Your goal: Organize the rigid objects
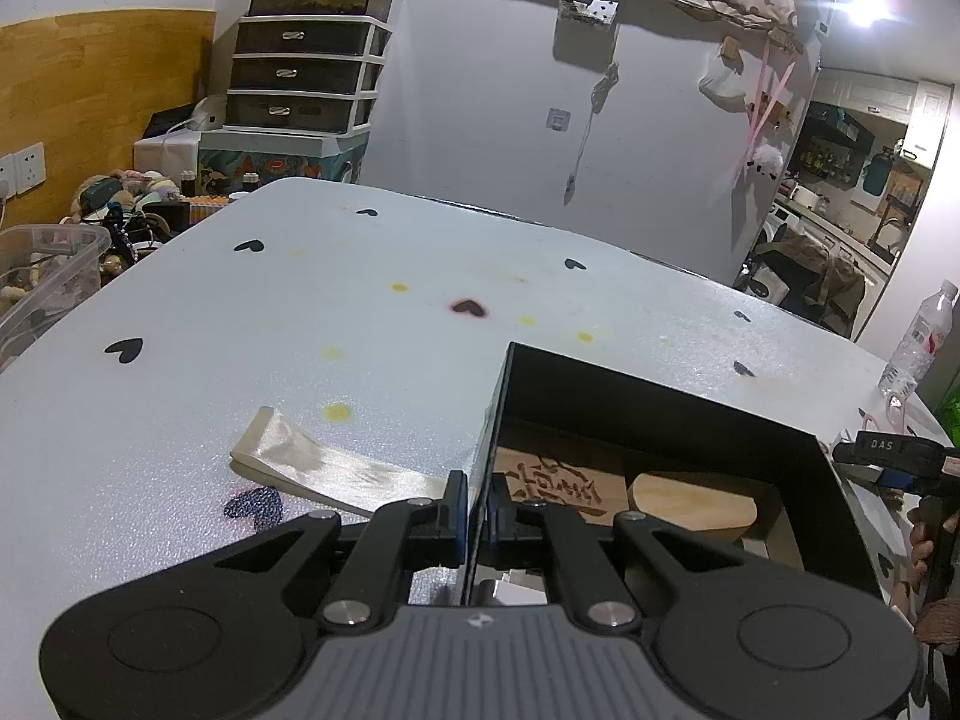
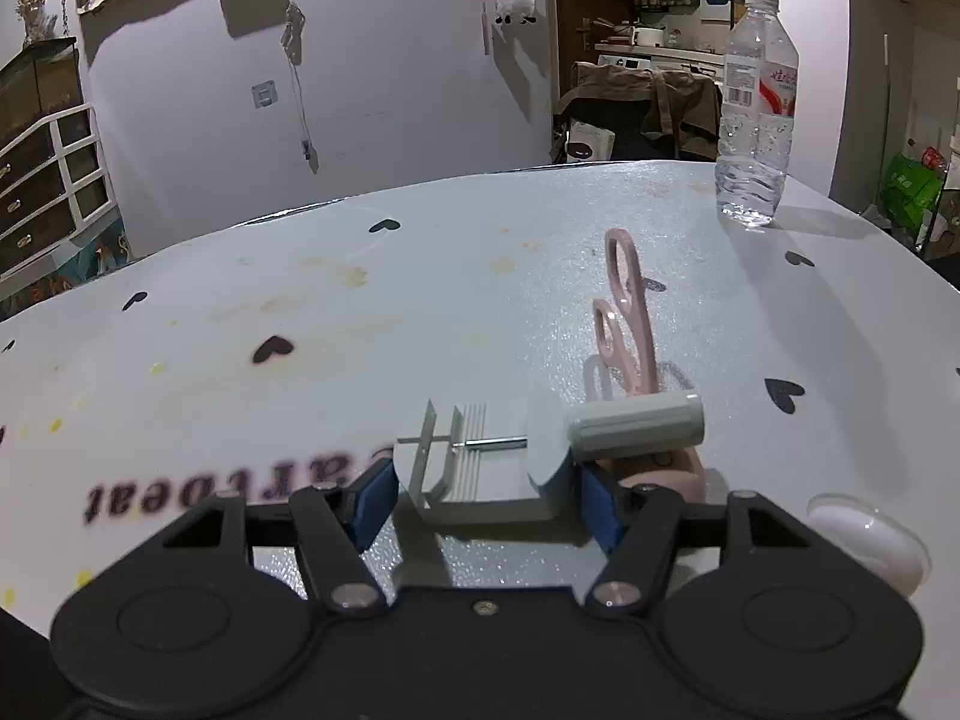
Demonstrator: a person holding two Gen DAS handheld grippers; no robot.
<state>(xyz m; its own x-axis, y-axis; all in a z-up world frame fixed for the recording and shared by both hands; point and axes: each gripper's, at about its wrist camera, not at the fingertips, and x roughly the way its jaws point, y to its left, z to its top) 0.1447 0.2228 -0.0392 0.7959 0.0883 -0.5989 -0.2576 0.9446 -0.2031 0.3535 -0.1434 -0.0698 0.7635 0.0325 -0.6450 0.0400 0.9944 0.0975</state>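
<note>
In the left wrist view my left gripper [image 1: 478,507] is shut on the left wall of a black open box [image 1: 660,414], one finger outside and one inside. Wooden pieces [image 1: 690,504] lie inside the box. In the right wrist view my right gripper [image 2: 483,501] is closed on a grey block-shaped tool with a cylindrical handle [image 2: 498,462], held just above the white table [image 2: 420,300]. Pink scissors [image 2: 627,312] stand beyond it, handles up. My right gripper also shows at the right edge of the left wrist view [image 1: 900,462].
A cream ribbon [image 1: 324,468] lies left of the box. A clear water bottle [image 2: 756,108] stands at the table's far right. A white rounded object [image 2: 864,540] lies at my right. Drawers [image 1: 300,72] and a clear bin [image 1: 48,276] stand off the table's left.
</note>
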